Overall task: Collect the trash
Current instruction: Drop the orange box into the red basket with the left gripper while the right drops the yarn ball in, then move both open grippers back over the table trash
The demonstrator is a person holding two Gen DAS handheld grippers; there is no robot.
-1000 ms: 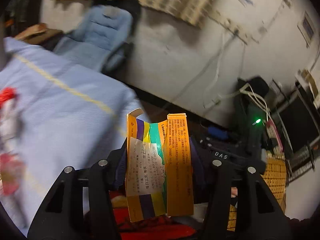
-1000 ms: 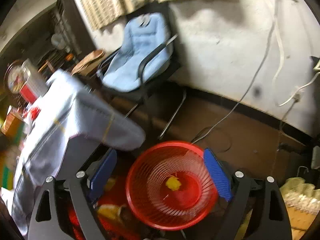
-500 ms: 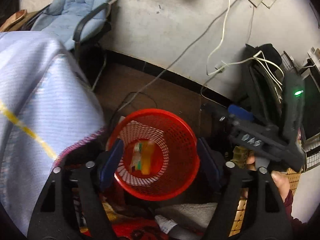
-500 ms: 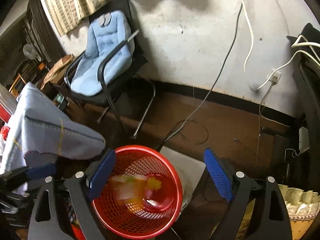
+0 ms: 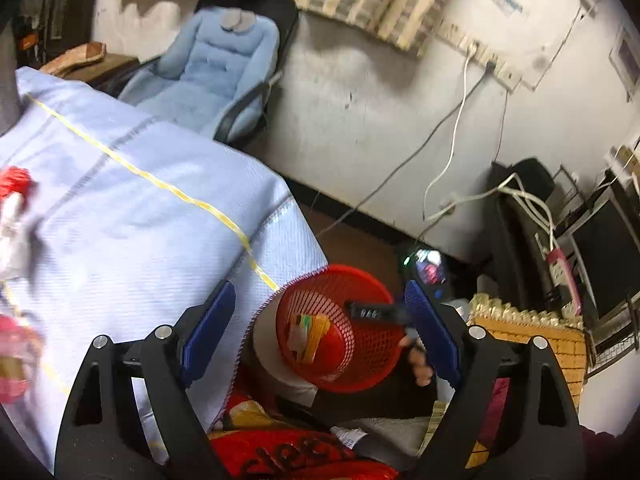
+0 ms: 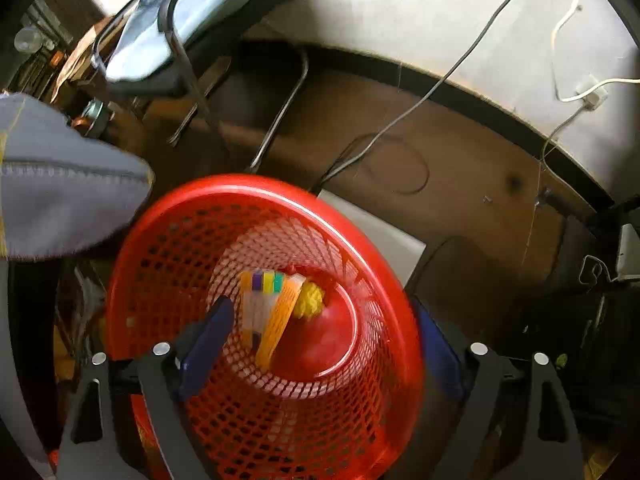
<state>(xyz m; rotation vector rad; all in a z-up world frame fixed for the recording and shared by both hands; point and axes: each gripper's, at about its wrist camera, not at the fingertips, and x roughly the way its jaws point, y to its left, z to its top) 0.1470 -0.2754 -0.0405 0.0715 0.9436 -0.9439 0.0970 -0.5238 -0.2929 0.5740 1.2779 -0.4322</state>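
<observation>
The red mesh basket (image 6: 180, 208) stands on the floor by the table's corner. Inside it lie an orange medicine box (image 6: 268, 312) with purple, yellow and green stripes and a yellow crumpled ball (image 6: 311, 300). My right gripper (image 6: 322, 312) points down into the basket, open; its left finger is inside and its right finger is outside behind the mesh wall. My left gripper (image 5: 318, 296) hangs higher, its jaws opening with nothing between them. Below it I see the basket (image 5: 360, 376), the box (image 5: 310, 334) and the right gripper's black body (image 5: 376, 314).
A pale blue cloth (image 5: 120, 220) covers the table at left, with blurred red and white items (image 5: 14, 184) on it. A blue padded chair (image 5: 216, 64) stands by the wall. Cables (image 6: 400, 120) run across the brown floor, and a white board (image 6: 380, 236) lies behind the basket.
My left gripper let go of the orange box, which now lies in the basket, and its jaws spread. My right gripper dropped toward the basket, its left finger now inside.
</observation>
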